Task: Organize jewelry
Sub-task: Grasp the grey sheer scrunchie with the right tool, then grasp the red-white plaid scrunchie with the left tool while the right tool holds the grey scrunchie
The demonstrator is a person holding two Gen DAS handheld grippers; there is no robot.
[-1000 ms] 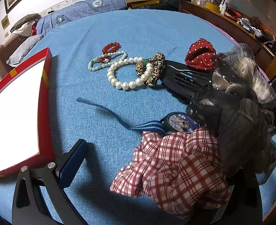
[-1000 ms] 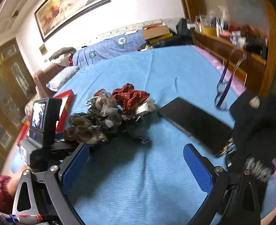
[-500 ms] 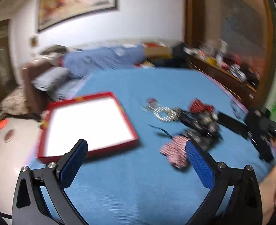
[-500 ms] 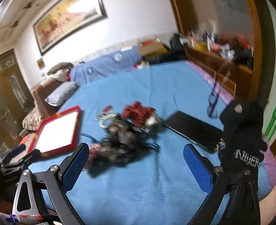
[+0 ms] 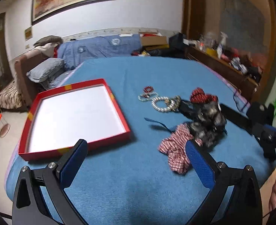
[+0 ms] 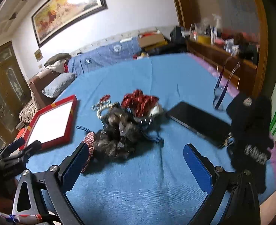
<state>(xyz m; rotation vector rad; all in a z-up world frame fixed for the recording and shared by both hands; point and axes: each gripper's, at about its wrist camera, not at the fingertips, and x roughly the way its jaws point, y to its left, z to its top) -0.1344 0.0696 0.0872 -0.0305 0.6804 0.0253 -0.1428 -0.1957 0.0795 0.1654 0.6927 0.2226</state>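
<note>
While both claws hover above the blue bed [image 5: 138,178], the left claw [image 5: 136,155] and right claw [image 6: 134,159] stand wide and empty. The red tray [image 5: 119,112] lies near the left edge; the pearl bracelet [image 5: 162,104] and scrunchie pile [image 5: 207,123] lie toward the right edge.

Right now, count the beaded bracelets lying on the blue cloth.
3: a small red bead bracelet farthest back, a thin white pearl bracelet just before it, and a large white pearl bracelet beside the hair accessories. More may hide under that pile.

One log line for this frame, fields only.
left gripper: open, empty | right gripper: open, empty | red tray: empty | pearl bracelet: on bedspread
</note>
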